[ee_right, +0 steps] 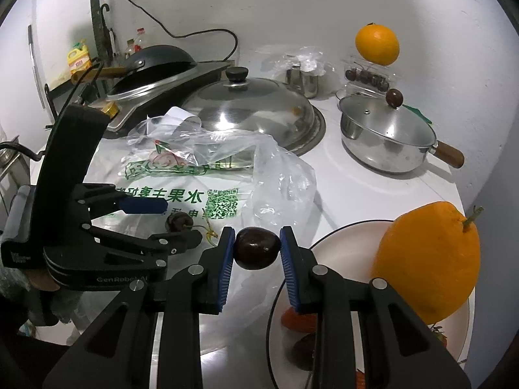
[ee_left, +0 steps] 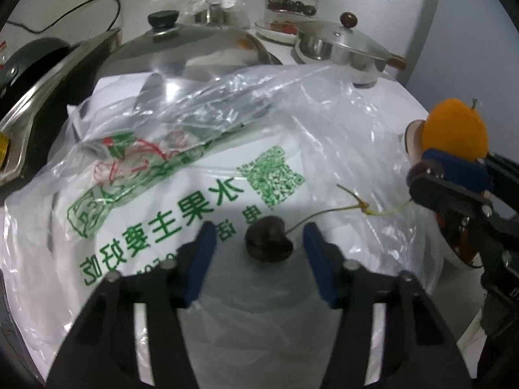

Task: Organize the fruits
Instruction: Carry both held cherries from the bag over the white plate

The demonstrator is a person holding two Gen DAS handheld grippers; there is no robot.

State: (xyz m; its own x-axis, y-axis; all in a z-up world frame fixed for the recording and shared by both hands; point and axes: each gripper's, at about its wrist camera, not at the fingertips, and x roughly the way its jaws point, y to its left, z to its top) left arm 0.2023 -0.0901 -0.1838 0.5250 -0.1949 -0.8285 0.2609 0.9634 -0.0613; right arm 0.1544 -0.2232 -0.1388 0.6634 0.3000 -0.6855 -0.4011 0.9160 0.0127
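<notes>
A dark cherry (ee_right: pixel 257 249) is pinched between the pads of the right hand-held gripper (ee_right: pixel 257 253), above the plate's (ee_right: pixel 340 233) edge beside the orange (ee_right: pixel 428 259). A second, stemmed cherry (ee_left: pixel 268 238) lies on the plastic bag (ee_left: pixel 201 175) mid-surface, untouched between the left hand-held gripper's (ee_left: pixel 258 243) parted jaws.

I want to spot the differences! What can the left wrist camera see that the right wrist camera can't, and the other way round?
Only the left wrist view shows the left gripper's own open jaws standing either side of the stemmed cherry without touching it.

Only the right wrist view shows the right gripper shut on a second cherry, the plate's inside with more fruit, and bottles far left.

Both show the printed plastic bag, the stemmed cherry lying on it, the big orange, the domed lid and the small pot.
</notes>
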